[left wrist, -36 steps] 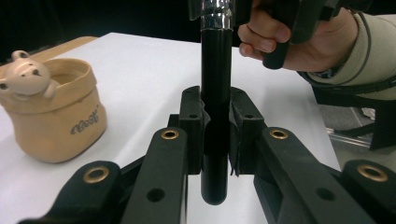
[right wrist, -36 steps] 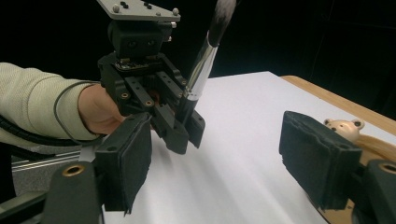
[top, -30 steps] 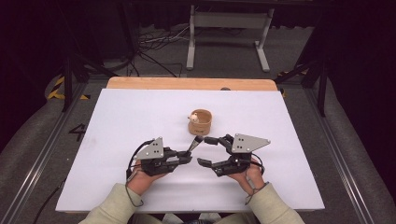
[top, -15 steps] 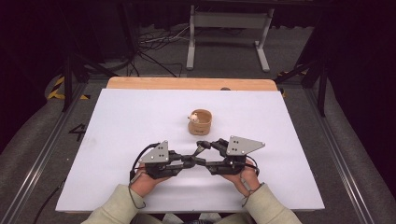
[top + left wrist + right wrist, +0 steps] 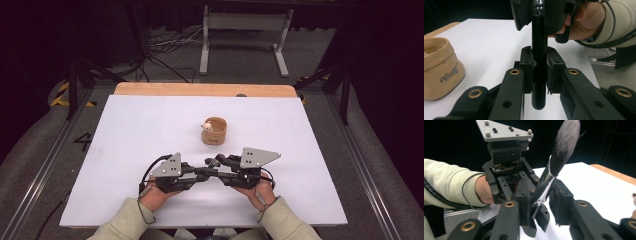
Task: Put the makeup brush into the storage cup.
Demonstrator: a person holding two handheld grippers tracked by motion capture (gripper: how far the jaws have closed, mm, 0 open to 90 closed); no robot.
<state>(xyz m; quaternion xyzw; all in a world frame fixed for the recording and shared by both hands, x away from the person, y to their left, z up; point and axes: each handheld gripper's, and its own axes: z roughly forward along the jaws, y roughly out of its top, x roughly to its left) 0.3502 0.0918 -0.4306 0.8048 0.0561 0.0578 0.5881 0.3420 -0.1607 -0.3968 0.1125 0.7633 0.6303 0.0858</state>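
High view: my left hand-held gripper and right hand-held gripper meet tip to tip on the white surface, near edge, with the brush between them. Tan pouch sits just beyond.

Left gripper view: my jaws are clamped on the brush's black handle; pouch at left.

Right gripper view: my jaws have just been closing around the brush ferrule; the right pad looks slightly clear, bristles pointing up.
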